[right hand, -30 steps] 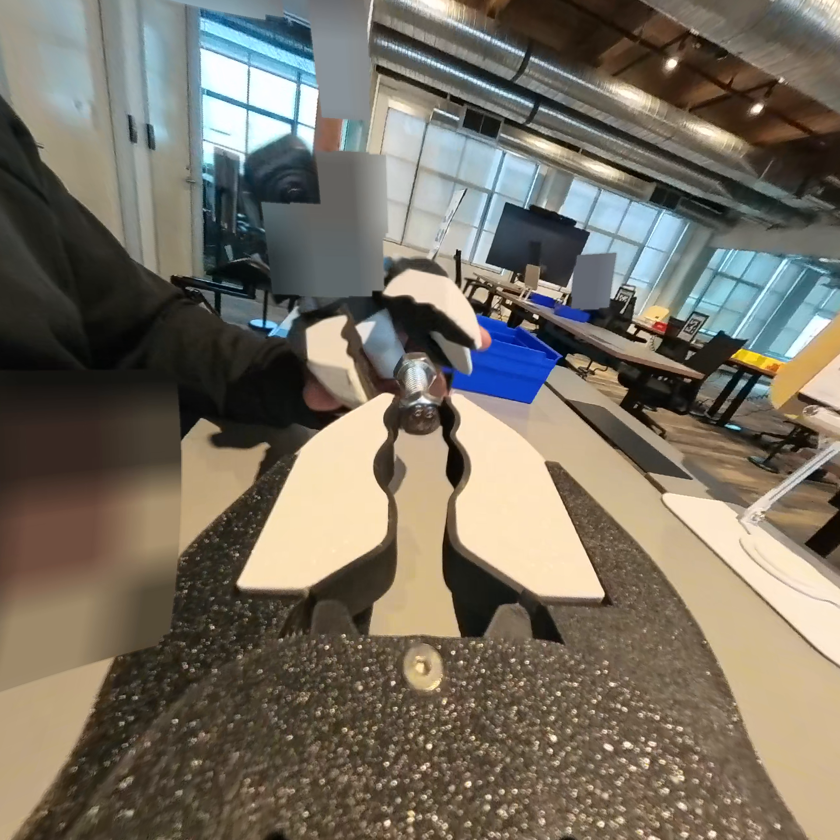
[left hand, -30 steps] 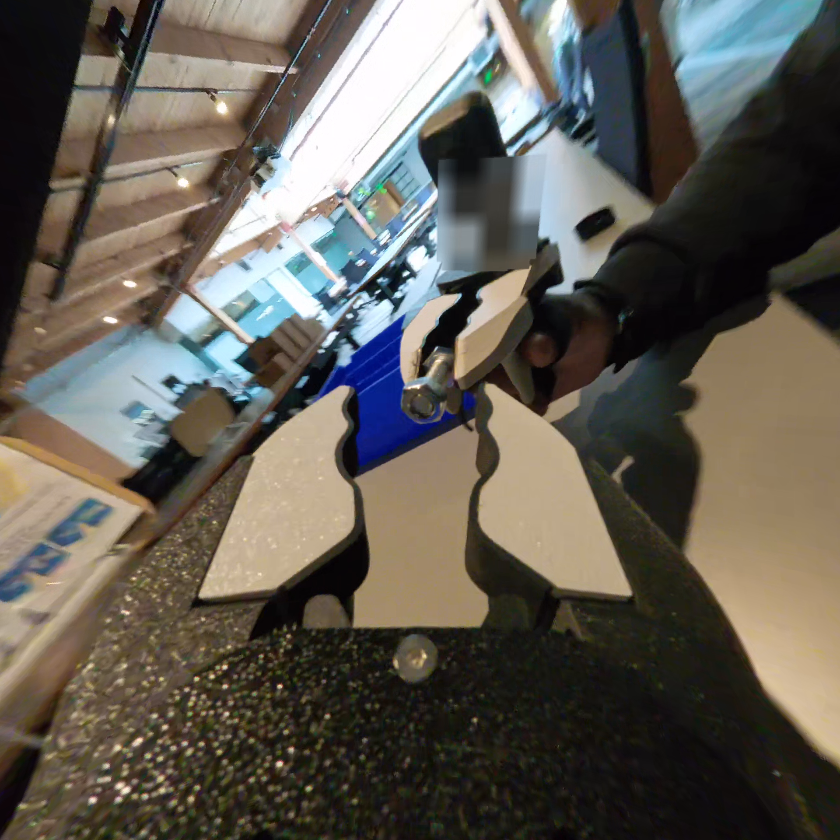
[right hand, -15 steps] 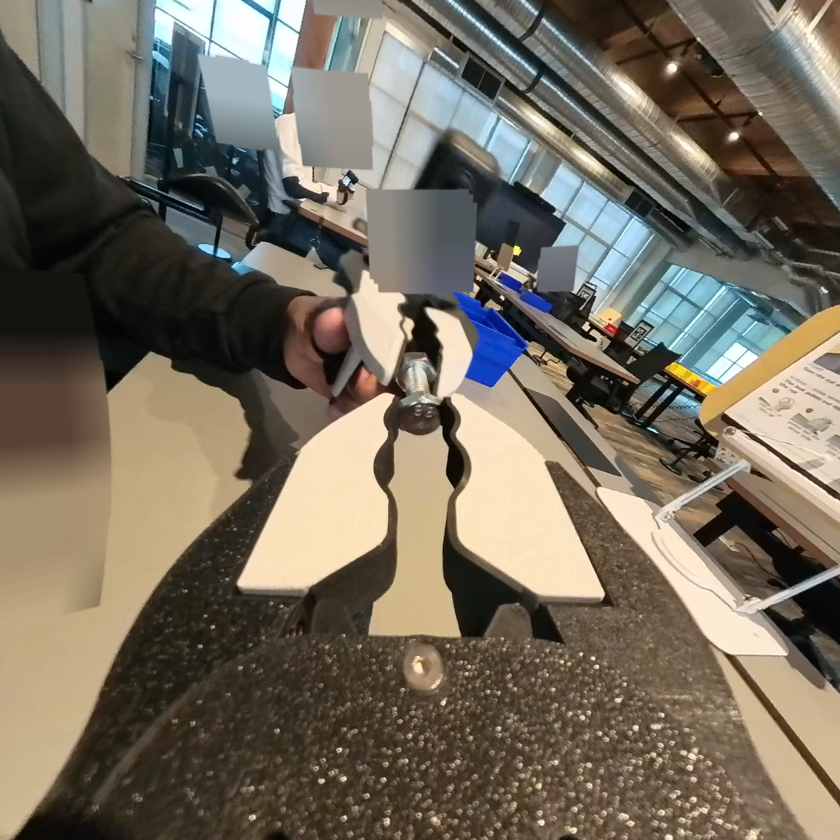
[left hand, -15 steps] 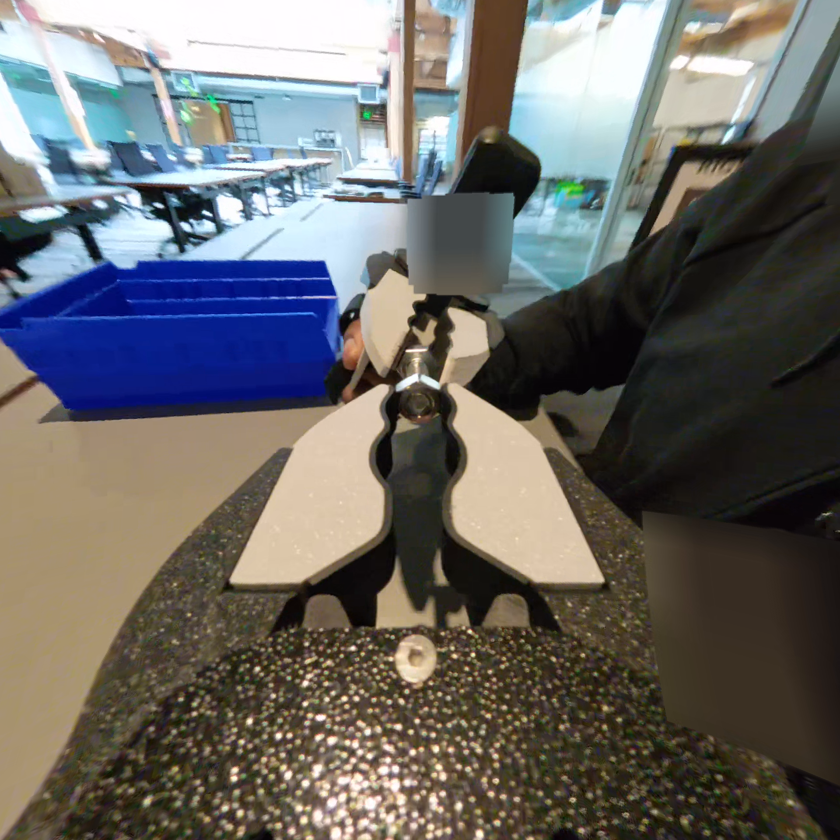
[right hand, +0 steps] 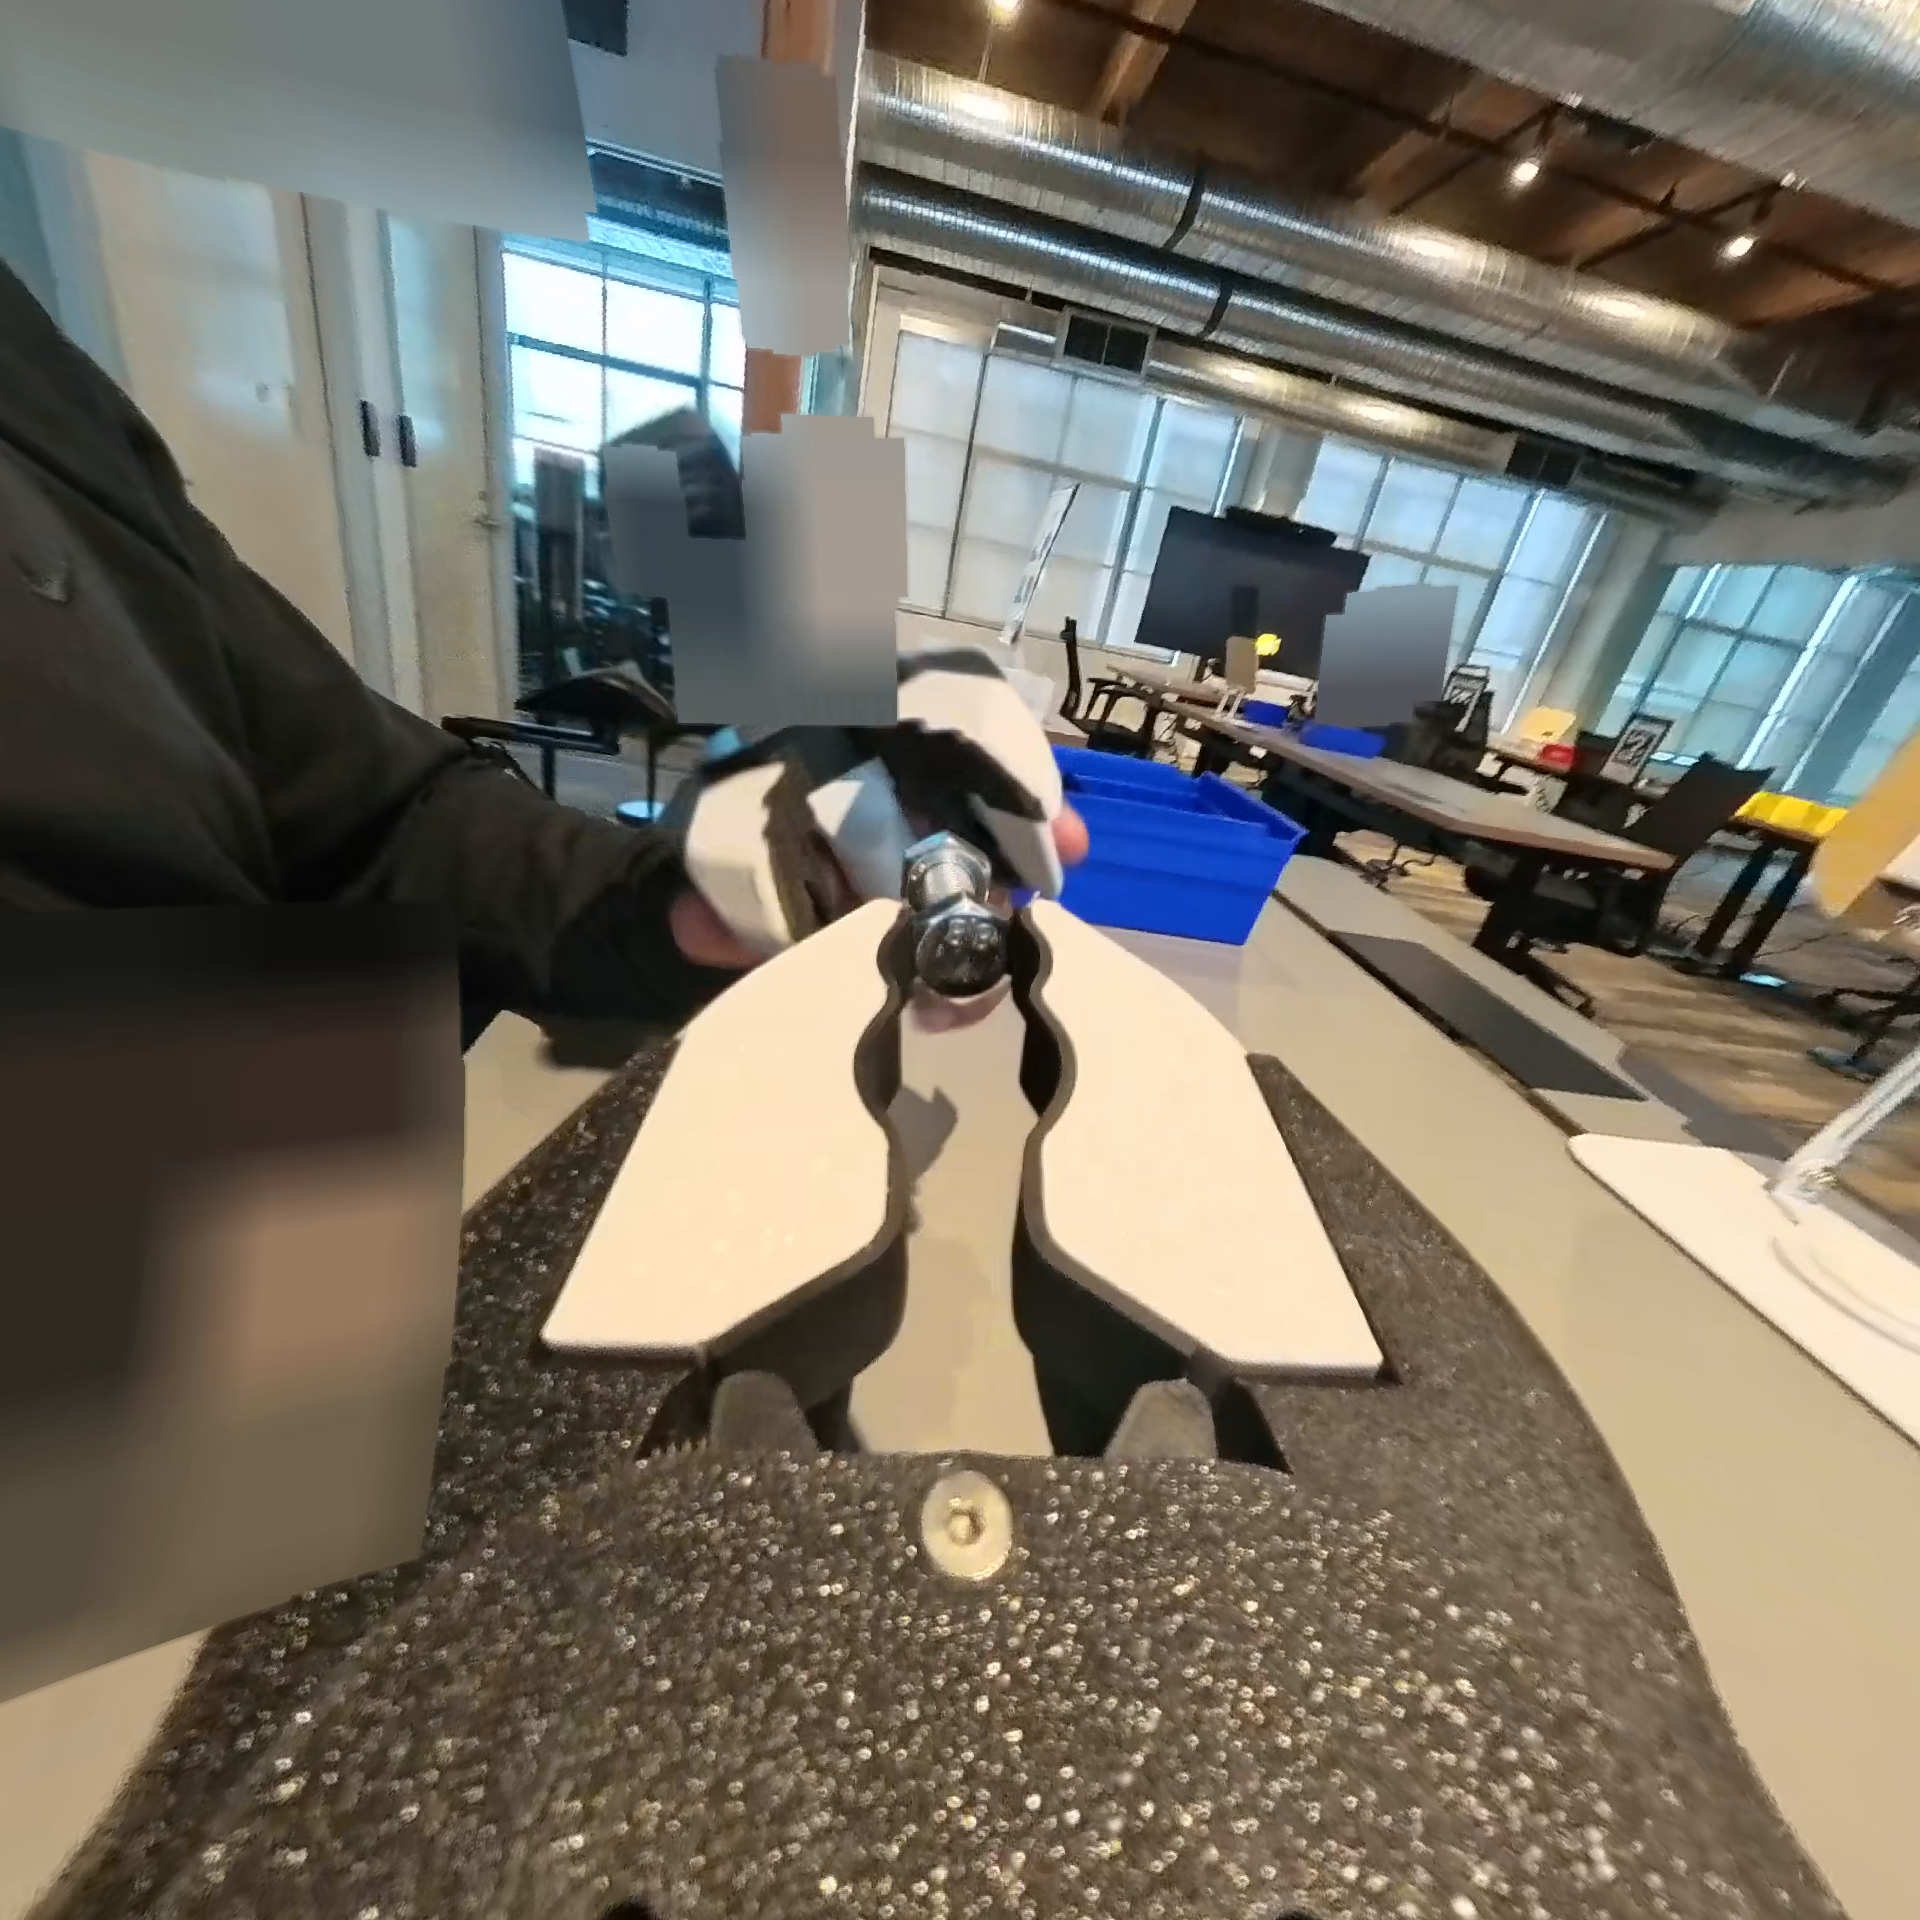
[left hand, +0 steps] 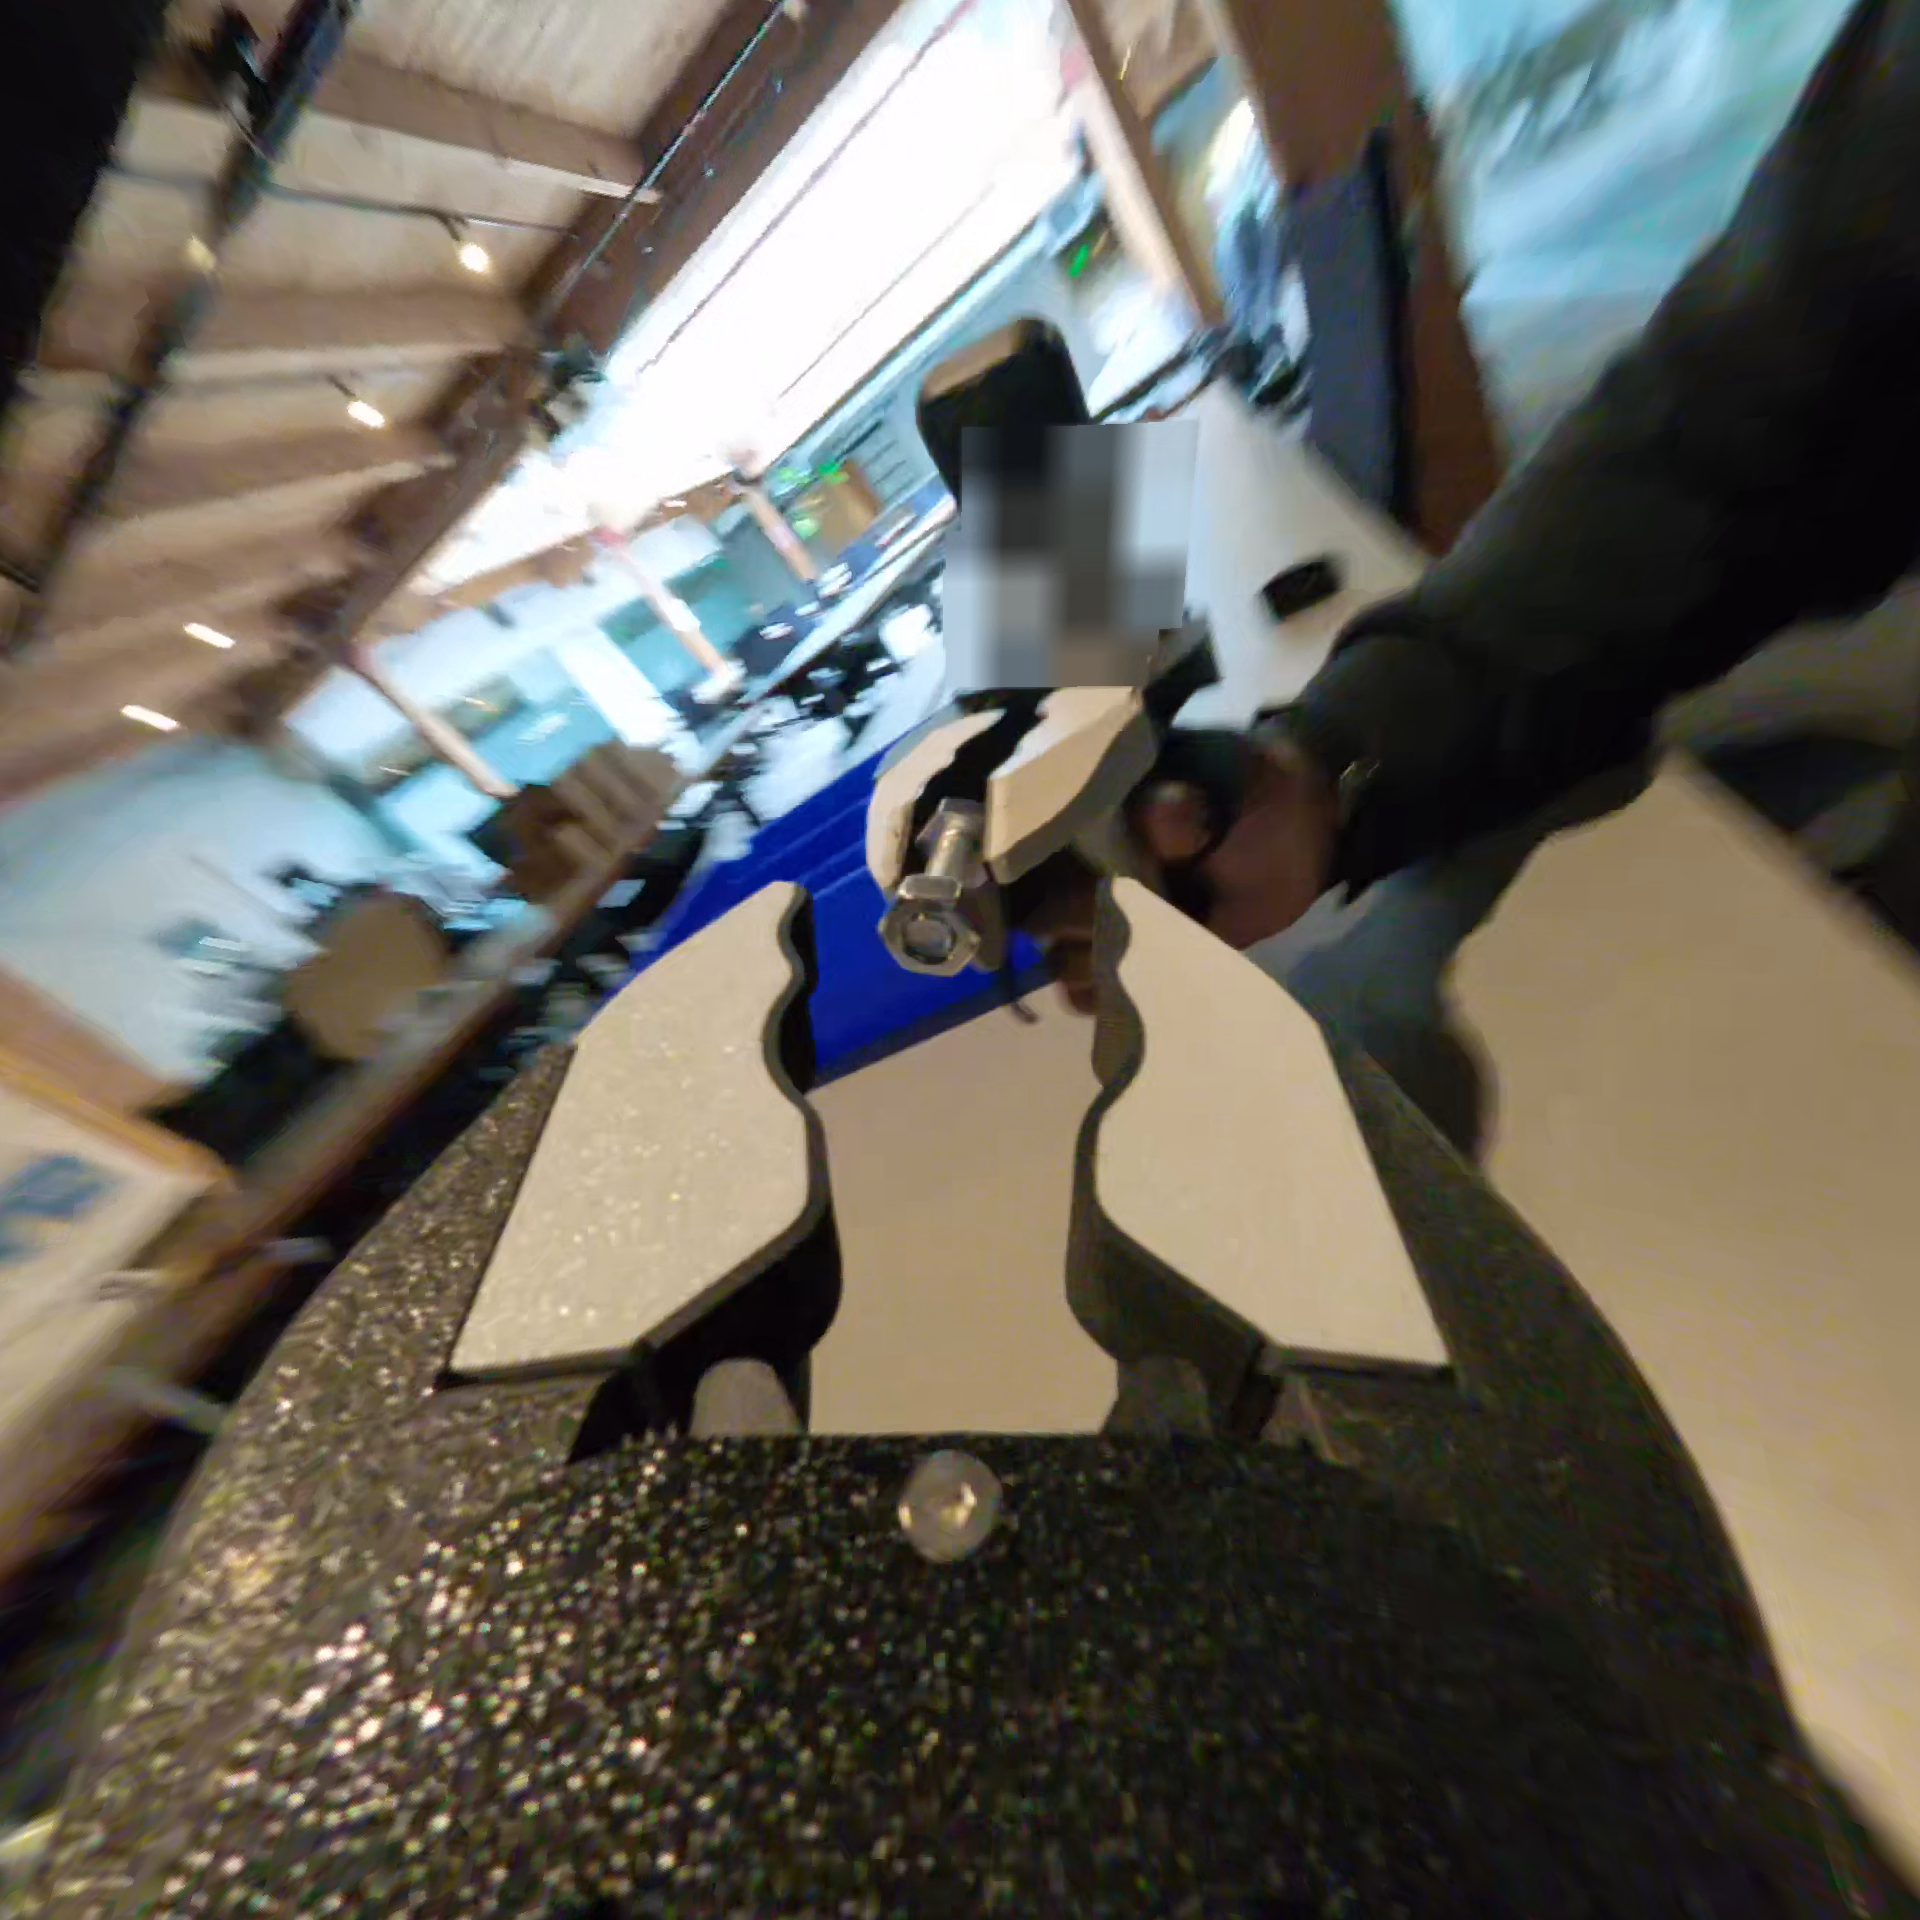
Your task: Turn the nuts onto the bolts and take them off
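Left gripper had let go since half a second earlier: its grey flat fingers stood apart and rolled away, empty. The silver hex-head steel bolt, with the silver hex nut on its thread, stayed clamped by its head in the right gripper above the grey table. Likely a regrasp between turns. Motion blur hid the thread engagement; mosaic covered both gripper bodies.
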A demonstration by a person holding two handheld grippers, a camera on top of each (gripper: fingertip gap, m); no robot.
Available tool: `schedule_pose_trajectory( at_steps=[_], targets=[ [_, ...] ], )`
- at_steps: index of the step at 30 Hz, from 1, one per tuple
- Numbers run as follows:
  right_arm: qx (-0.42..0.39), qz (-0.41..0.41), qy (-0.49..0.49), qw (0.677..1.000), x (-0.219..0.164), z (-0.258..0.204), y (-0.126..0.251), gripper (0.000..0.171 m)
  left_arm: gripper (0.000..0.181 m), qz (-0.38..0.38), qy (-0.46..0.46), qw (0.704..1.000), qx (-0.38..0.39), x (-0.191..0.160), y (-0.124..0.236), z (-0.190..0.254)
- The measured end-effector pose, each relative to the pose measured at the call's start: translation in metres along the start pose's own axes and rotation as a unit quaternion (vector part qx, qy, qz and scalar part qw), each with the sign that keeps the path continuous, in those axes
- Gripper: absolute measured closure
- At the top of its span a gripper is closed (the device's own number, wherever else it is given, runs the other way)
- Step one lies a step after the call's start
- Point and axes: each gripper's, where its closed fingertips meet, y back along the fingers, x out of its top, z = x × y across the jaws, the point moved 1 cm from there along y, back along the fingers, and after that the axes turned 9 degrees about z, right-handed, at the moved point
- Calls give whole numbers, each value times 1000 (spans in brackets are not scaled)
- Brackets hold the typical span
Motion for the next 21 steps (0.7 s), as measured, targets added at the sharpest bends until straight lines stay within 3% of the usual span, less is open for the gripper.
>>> schedule_pose_trajectory(
  at_steps=[4, 6, 9, 12, 14, 16, 18, 21],
  targets=[
    [-2, -9, 27, 1000, 1, 0, 1, 153, 137, 36, 207, 977, -37, 0, -2, -1],
    [-1, -15, 35, 999, 0, -1, 0, 153, 138, 35, 260, 964, -43, -5, -2, -2],
    [4, -17, 36, 999, -1, -4, -1, 153, 164, 12, 280, 957, -72, -11, -2, 6],
    [10, -14, 29, 999, -1, -6, -2, 153, 164, -3, 188, 981, -56, -11, -1, 5],
    [21, -8, 8, 1000, -1, -8, -3, 153, 164, -29, 55, 998, -33, -11, 1, 4],
    [27, -2, -19, 999, -2, -8, -4, 153, 164, -70, -127, 989, 0, -14, 3, 2],
    [28, 9, -42, 999, -2, -8, -4, 153, 164, -85, -236, 967, 30, -13, 4, -1],
    [25, 15, -44, 999, 0, -7, -4, 153, 144, -52, -162, 985, 32, -8, 2, -2]
  ],
)
